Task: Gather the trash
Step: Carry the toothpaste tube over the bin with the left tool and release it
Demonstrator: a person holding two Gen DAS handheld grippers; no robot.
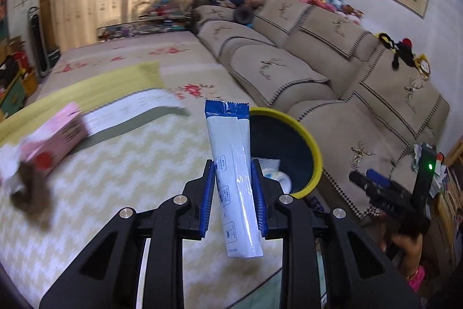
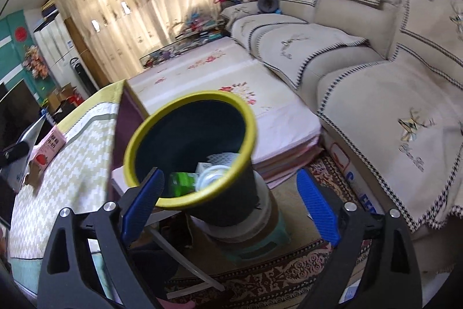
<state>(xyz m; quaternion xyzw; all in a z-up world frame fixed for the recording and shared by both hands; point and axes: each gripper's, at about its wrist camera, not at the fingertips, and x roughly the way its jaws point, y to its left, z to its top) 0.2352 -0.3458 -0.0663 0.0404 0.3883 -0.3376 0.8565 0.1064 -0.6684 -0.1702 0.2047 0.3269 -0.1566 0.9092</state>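
Left tool (image 1: 234,193) pinches wrapper (image 1: 235,178) mid-length: light, floppy, slick. Bin (image 1: 303,135) at 1 o'clock. Right tool (image 2: 231,204) open, empty.

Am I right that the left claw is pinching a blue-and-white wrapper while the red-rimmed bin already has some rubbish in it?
Nearly. The bin's rim is yellow, not red, as the right wrist view shows plainly. The rest holds: the left gripper is shut on the blue-and-white wrapper, and some rubbish already lies in the bin.
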